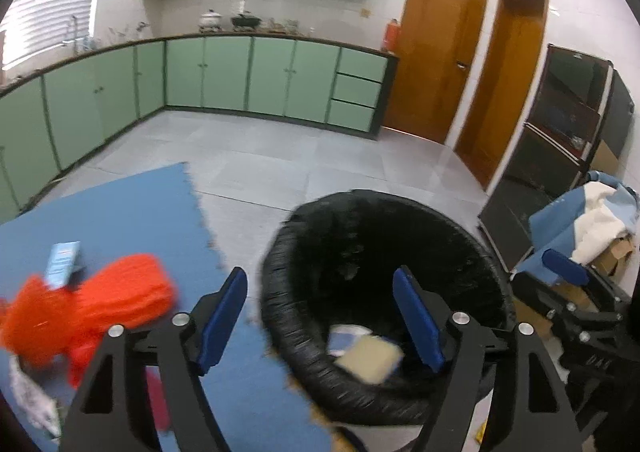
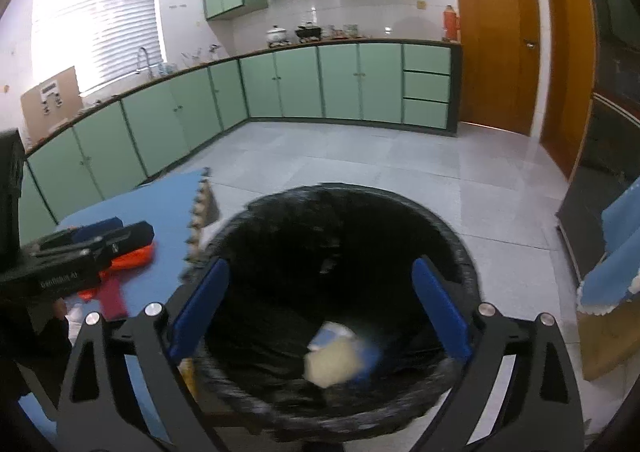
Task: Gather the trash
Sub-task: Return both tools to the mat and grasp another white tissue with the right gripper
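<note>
Trash is partly collected: a pale yellow sponge-like piece (image 2: 334, 366) and a blue-and-white packet (image 2: 332, 334) lie inside the bin (image 2: 460, 252), which is lined with a black bag and stands on the floor just beside the blue mat (image 1: 132, 212). The yellow piece is blurred in both views, so whether it is at rest or falling cannot be told.

The right gripper (image 2: 320, 308) hangs over the bin mouth with its jaws spread wide and nothing between them. The left gripper (image 1: 320, 316) is also wide and empty, straddling the bin's near rim, one finger over the mat and the other over the bin.

More is left on the mat, to the left of the bin: an orange bundle (image 1: 92, 308), a small light-blue box (image 1: 62, 262) touching its far side, a dark red item (image 2: 112, 298) and a crumpled white piece (image 1: 32, 396) near the edge of the left view. The job looks somewhere in its middle. With both grippers free, either could likely go back to the mat for the next piece; the orange bundle looks soft and bulky, so it may need a wide bite.
</note>
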A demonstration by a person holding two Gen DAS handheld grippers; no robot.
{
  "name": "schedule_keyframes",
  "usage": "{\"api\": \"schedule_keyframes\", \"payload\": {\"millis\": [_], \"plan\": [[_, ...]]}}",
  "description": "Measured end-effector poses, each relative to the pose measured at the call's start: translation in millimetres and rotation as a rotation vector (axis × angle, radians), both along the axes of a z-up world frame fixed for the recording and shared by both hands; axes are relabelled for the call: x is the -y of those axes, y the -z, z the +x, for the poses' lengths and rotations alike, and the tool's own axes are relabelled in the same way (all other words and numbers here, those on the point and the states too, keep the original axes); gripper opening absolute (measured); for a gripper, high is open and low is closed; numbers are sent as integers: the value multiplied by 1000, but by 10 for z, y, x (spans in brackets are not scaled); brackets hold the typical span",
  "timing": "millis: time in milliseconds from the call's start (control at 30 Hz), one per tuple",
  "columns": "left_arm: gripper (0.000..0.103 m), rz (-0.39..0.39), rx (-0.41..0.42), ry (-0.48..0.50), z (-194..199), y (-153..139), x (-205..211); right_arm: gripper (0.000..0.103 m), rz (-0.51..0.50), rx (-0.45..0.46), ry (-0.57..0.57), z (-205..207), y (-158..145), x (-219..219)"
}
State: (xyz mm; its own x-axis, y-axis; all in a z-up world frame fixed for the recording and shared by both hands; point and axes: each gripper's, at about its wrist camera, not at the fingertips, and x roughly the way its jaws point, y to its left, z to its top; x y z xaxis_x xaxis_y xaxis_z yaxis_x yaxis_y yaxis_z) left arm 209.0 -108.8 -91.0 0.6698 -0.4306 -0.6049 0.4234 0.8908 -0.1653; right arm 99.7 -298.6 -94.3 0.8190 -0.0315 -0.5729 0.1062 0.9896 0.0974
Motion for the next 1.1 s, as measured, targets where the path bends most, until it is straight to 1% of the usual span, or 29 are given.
{"api": "schedule_keyframes", "payload": {"millis": [67,200,267,367,433,500,633,733,833,867,933,1100], "plan": [[75,4,8,-31,-82,-20,-215,93,15,10,-22,22,-82,-142],[75,32,32,-124,-292,-53,-760,94,38,26,-83,9,-163,-552],[75,49,43,-170,-386,-60,-1031,94,36,30,-112,25,-190,-760],[75,86,65,-270,-567,-40,-1477,94,25,32,-158,54,-204,-1099],[75,100,70,-314,-668,-22,-1701,94,43,29,-201,71,-175,-1362],[75,116,65,-361,-761,24,-1941,94,55,26,-243,85,-148,-1605],[75,127,21,-452,-921,184,-2387,94,44,10,-333,63,-46,-2132],[75,134,5,-498,-999,289,-2615,94,42,-11,-388,61,55,-2466],[75,149,-1,-525,-1066,377,-2743,93,20,-21,-428,44,153,-2746],[75,156,-2,-530,-1079,397,-2772,92,13,-22,-434,40,178,-2806],[75,162,-12,-541,-1082,450,-2839,85,5,-37,-443,53,250,-2925],[75,151,-30,-565,-1105,531,-2992,81,16,-99,-451,116,447,-3067]]}}
